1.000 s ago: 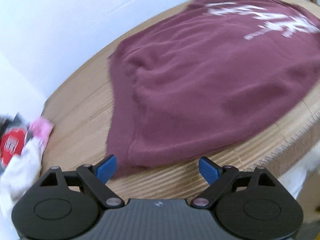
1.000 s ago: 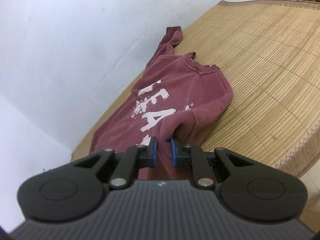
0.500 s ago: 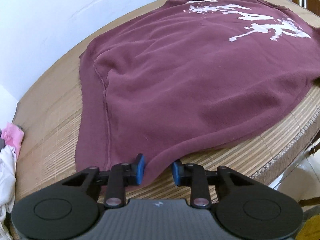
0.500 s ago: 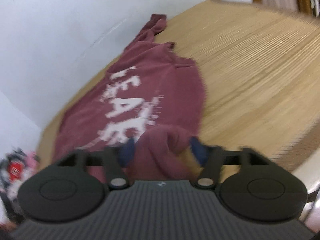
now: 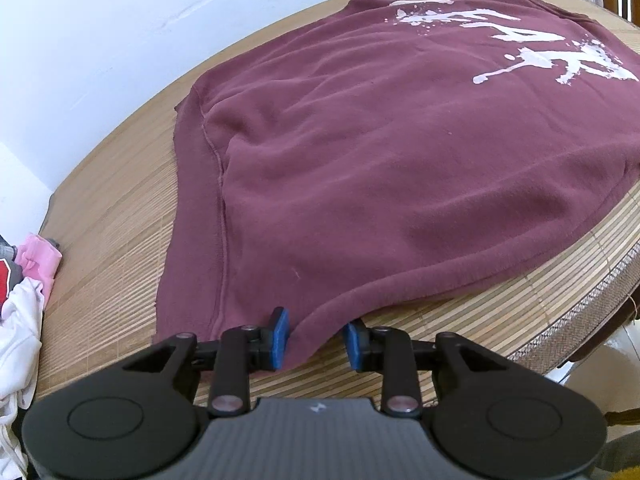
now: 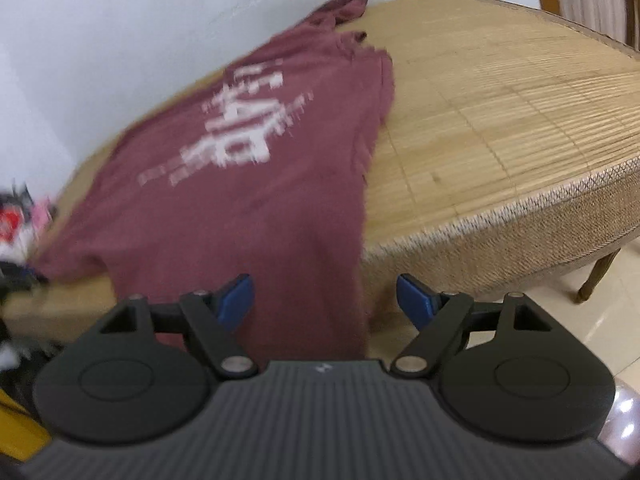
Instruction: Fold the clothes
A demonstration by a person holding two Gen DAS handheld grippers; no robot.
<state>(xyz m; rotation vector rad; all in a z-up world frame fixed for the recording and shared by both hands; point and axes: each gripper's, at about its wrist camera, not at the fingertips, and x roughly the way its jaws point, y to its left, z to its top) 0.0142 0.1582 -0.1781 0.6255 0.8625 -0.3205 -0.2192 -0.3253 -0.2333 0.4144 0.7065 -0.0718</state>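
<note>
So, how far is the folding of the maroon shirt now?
Done: the maroon shirt lies spread, print up, on the bamboo mat. In hand: the left tool pinches its near hem; the right tool is open. Left: every fold.

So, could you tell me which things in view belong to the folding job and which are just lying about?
Part of the job:
- maroon sweatshirt, spread on the bamboo mat
- left gripper, pinching its near hem
- right gripper, open, gripping nothing

Just lying about:
- pile of clothes at the mat's left end, pink and white pieces visible
- white wall behind
</note>
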